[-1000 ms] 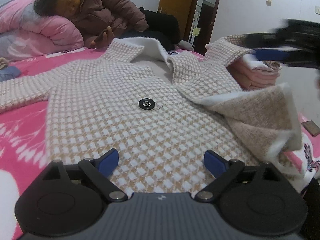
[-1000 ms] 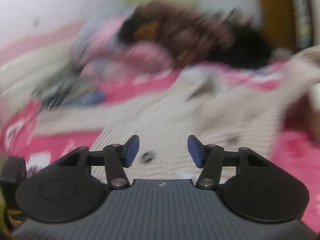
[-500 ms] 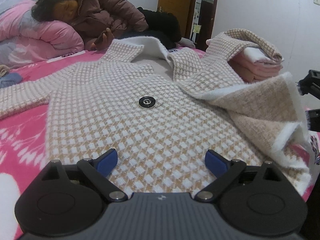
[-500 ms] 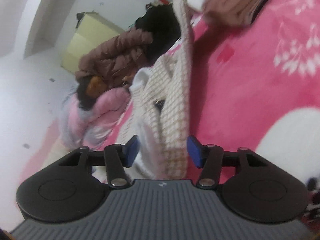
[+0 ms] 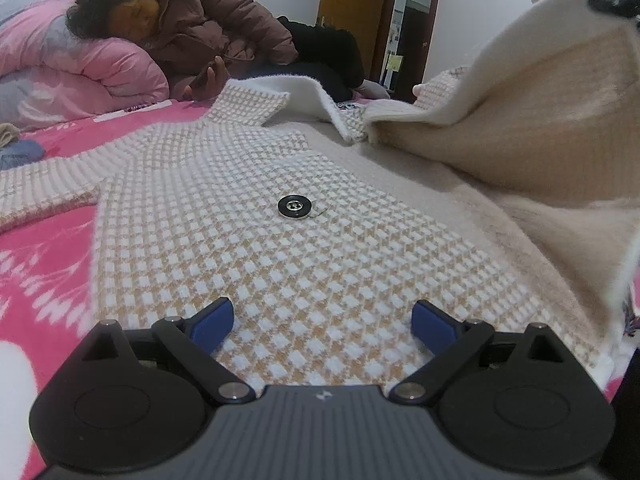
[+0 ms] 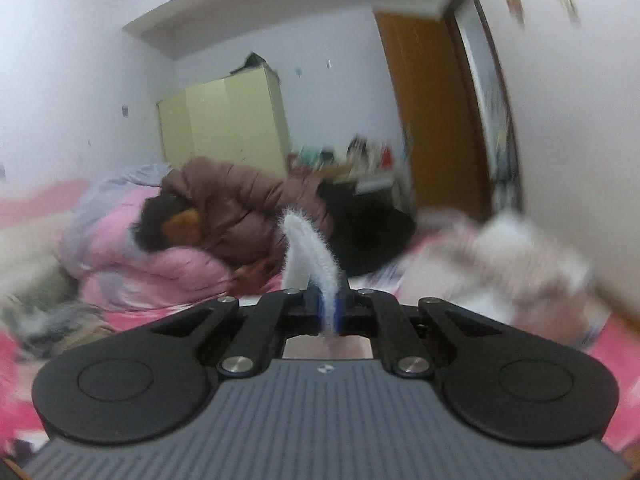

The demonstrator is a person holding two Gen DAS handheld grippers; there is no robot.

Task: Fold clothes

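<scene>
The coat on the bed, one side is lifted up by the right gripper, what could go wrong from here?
1. The right gripper pinches only a thin strip of the coat's fuzzy white edge, so the heavy flap might slip out mid-fold.
2. The left gripper is open and hovers over the checked front, pinning nothing, so pulling the flap could drag the whole coat out of place.
3. The button has a loose thread that may snag under the folded flap.

Soft, even indoor light fills the room, with no hard shadows or glare. The left wrist view is sharp, only the raised coat flap (image 5: 520, 92) at far right smeared. The right wrist view is motion-blurred throughout. Both views bend and darken at their fisheye corners.
</scene>
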